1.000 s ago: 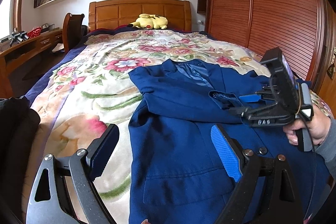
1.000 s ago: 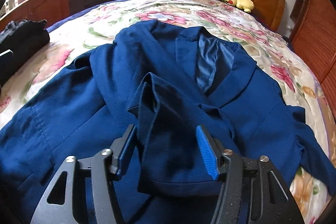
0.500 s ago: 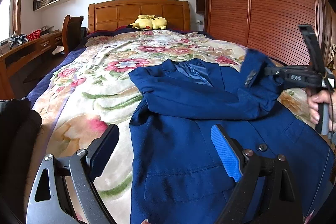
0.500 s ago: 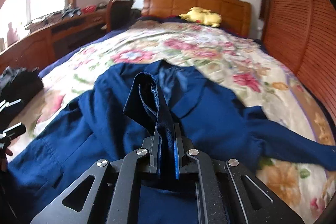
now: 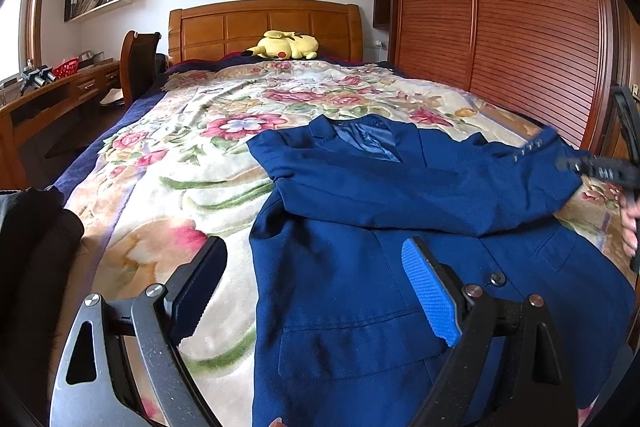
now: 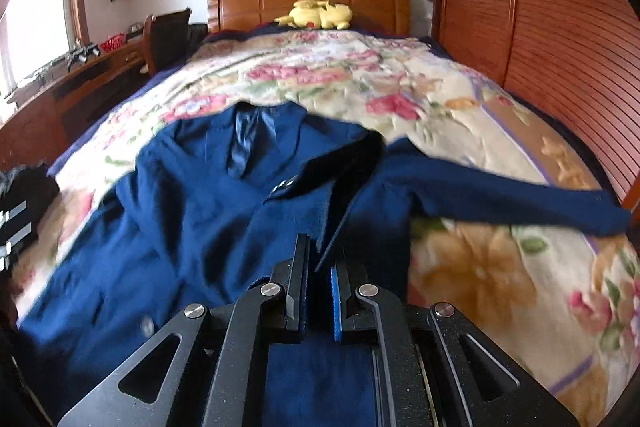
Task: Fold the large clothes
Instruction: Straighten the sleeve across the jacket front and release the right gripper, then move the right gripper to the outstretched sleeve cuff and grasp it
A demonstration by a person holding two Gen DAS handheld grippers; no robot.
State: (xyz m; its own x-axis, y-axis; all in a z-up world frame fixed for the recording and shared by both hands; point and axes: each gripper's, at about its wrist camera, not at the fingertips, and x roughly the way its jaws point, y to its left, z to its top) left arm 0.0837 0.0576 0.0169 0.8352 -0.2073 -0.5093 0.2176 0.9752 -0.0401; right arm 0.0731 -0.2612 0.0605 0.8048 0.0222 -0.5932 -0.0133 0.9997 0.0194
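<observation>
A dark blue suit jacket (image 5: 360, 291) lies front up on the flowered bedspread (image 5: 168, 195), collar toward the headboard. One sleeve (image 5: 420, 187) is drawn across its chest to the right. My right gripper (image 6: 319, 279) is shut on that sleeve's cuff (image 6: 320, 227); in the left wrist view it shows at the right edge (image 5: 600, 169), held by a hand (image 5: 632, 227). The jacket's other sleeve (image 6: 520, 203) trails to the right over the blanket. My left gripper (image 5: 316, 287) hangs open over the jacket's lower left edge, nothing between its fingers.
A yellow plush toy (image 5: 286, 45) rests by the wooden headboard (image 5: 264, 27). A slatted wooden wardrobe (image 5: 520, 7) lines the right side. A desk (image 5: 52, 95) and chair (image 5: 138, 63) stand left of the bed. Dark clothing (image 5: 32, 247) lies at the bed's near left.
My right gripper closed on the sleeve cuff, rolled, and carried it to the right across the jacket, pulling the sleeve out straight. The left gripper stayed still and open.
</observation>
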